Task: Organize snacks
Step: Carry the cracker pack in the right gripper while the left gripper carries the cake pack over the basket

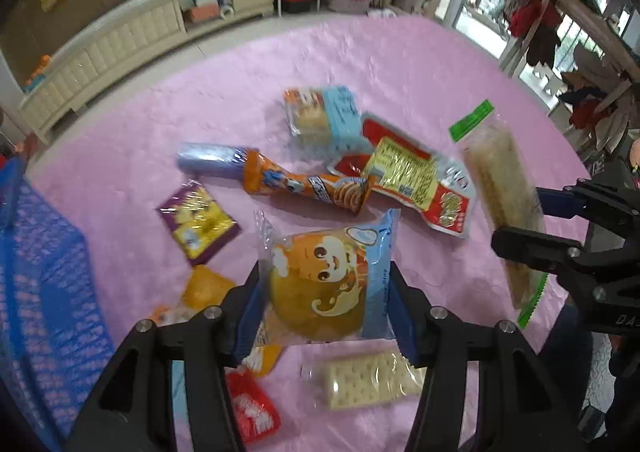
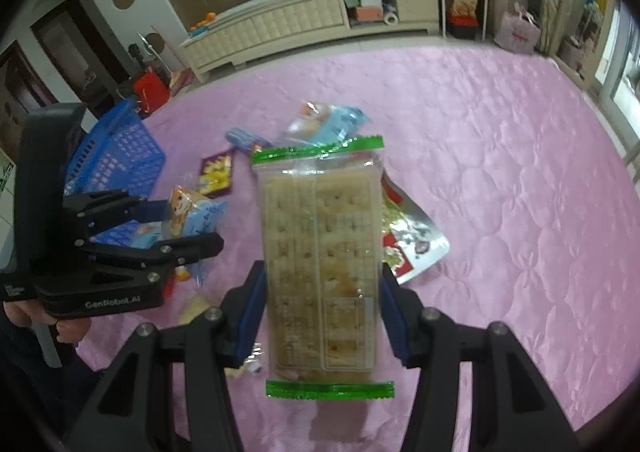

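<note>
Pink quilted cloth covers the surface (image 2: pixel 500 156), soft and puckered in rounded patterns. Snack packets lie scattered over it, all glossy film.

Left hand-held gripper (image 1: pixel 326 292): black jointed arms, blue pads, closed on a small cake packet (image 1: pixel 328 276). The packet is squarish, pale blue with a cartoon face, and a round golden cake shows through a clear window. Both pads press its side edges; it sits lifted clear of the cloth, above a clear-wrapped cracker packet (image 1: pixel 368 378) and a red packet (image 1: pixel 252 412) lying below.

Right hand-held gripper (image 2: pixel 322 308): same build, clamped on a long cracker sleeve (image 2: pixel 320 264). Clear wrap, serrated green seals at both ends, pale dimpled crackers stacked in two rows inside. Pads grip its long sides low down; the sleeve juts forward past the fingertips (it looks held off the cloth, with its shadow beneath).

Still on the cloth, from the left wrist view: an orange cone-shaped packet (image 1: pixel 308 188) with a bluish foil end, a purple and yellow square packet (image 1: pixel 200 226), a red and silver pouch (image 1: pixel 416 180) with a yellow label, a blue and orange cake packet (image 1: pixel 324 116) behind it.

A blue plastic lattice basket (image 2: pixel 120 156) stands at the left edge of the cloth, near the left gripper. A hand (image 2: pixel 60 326) wraps that gripper's handle.
</note>
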Demonstrator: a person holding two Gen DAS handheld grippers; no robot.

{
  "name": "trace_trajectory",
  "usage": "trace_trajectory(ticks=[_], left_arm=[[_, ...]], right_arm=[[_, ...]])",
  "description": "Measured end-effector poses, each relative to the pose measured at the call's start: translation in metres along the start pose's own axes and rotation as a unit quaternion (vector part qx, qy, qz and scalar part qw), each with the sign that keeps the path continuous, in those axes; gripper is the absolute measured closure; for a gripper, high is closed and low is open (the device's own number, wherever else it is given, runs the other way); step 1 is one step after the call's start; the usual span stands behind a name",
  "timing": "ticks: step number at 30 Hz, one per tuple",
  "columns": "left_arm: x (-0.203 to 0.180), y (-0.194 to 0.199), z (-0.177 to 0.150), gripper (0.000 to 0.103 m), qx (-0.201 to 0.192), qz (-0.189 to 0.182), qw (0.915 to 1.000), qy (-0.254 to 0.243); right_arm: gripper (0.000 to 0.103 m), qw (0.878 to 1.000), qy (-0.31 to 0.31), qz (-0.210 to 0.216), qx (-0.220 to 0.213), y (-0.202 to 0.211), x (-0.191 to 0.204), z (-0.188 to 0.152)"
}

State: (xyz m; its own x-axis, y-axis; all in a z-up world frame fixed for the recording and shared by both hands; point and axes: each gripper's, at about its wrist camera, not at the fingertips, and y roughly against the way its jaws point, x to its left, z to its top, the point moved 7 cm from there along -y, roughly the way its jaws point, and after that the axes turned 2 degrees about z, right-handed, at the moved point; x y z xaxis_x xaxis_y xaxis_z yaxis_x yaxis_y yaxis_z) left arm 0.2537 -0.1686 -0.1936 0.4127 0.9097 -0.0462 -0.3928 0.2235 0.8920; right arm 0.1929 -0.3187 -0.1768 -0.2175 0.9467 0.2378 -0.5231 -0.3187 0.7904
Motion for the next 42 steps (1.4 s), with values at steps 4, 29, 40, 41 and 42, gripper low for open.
trace_trajectory(ticks=[4, 29, 40, 41, 42], left_arm=[[0.007, 0.038, -0.005, 0.05, -0.034, 0.015, 0.9992, 0.011], [0.129, 0.194, -0.07, 0.05, -0.127, 0.097, 0.9823, 0.099], [0.197, 0.216, -0.096, 0.05, -0.133, 0.122, 0.9728, 0.145], [0.203, 0.216, -0.097, 0.05, -0.133, 0.124, 0.9721, 0.148], [0.207, 0.216, -0.098, 0.05, -0.133, 0.125, 0.9715, 0.15]], right_arm=[[0.045, 1.0, 0.017, 0.006, -0.015, 0.019, 0.024, 0.005], [0.045, 0.984, 0.163, 0.046, -0.058, 0.047, 0.203, 0.053], [0.045, 0.974, 0.213, 0.068, -0.031, 0.002, 0.265, 0.073], [0.045, 0.974, 0.215, 0.069, -0.03, -0.002, 0.269, 0.076], [0.045, 0.974, 0.215, 0.071, -0.028, -0.008, 0.276, 0.078]])
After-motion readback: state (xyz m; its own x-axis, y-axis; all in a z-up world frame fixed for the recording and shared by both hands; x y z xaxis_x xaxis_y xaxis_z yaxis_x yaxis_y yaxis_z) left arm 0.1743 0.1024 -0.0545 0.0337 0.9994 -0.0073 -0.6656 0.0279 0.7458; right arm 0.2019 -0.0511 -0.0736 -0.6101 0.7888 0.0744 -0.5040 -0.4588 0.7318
